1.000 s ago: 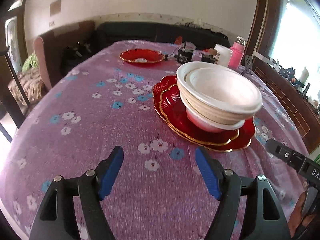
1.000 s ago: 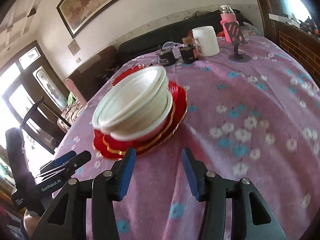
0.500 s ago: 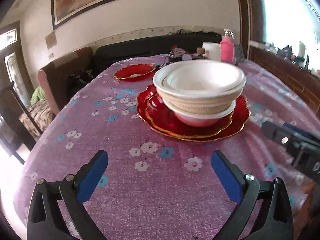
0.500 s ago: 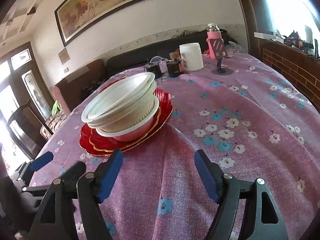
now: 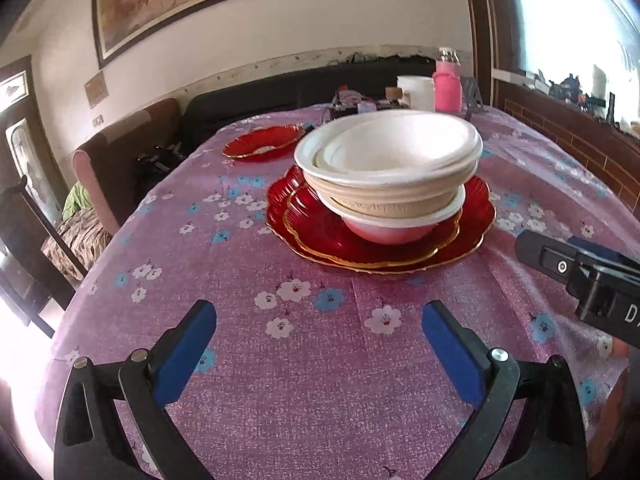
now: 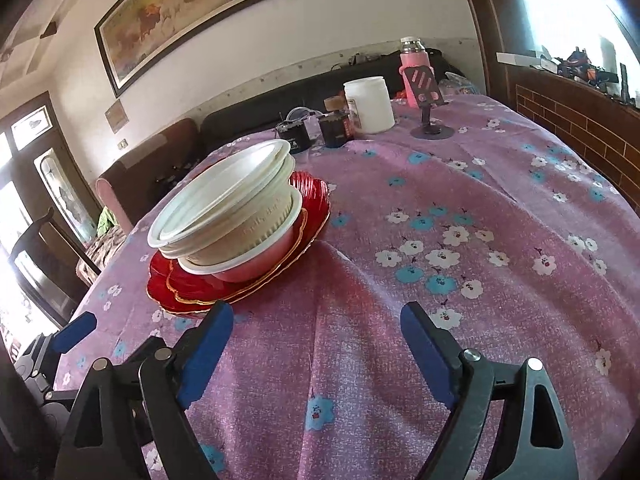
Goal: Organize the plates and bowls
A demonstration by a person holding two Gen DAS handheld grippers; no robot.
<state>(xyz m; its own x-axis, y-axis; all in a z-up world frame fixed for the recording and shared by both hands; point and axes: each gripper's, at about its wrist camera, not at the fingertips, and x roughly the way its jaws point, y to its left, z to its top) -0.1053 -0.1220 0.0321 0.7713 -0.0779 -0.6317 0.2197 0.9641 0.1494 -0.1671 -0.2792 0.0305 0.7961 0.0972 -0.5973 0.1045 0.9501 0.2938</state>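
Observation:
A stack of white bowls (image 5: 390, 168) (image 6: 232, 212) rests on two nested red plates with gold rims (image 5: 476, 220) (image 6: 316, 200) in the middle of the table. A third red plate (image 5: 262, 142) lies apart, farther back on the left. My left gripper (image 5: 318, 316) hangs open over bare cloth short of the stack, nothing between its blue pads. My right gripper (image 6: 316, 316) hovers near the table's front, to the right of the stack; its jaws are opening and hold nothing. Each gripper shows at the edge of the other's view.
The table wears a purple flowered cloth (image 6: 460, 208). At its far end stand a white jar (image 6: 370, 104), a pink bottle (image 6: 414, 64), a phone stand (image 6: 430, 120) and small dark containers (image 6: 334, 128). A sofa and a chair (image 5: 36, 232) stand beyond the left edge.
Both grippers' jaws spread wider. The left view levelled out and the stack now sits nearer its centre. The right view tilted up a little. Bowls and plates stayed put.

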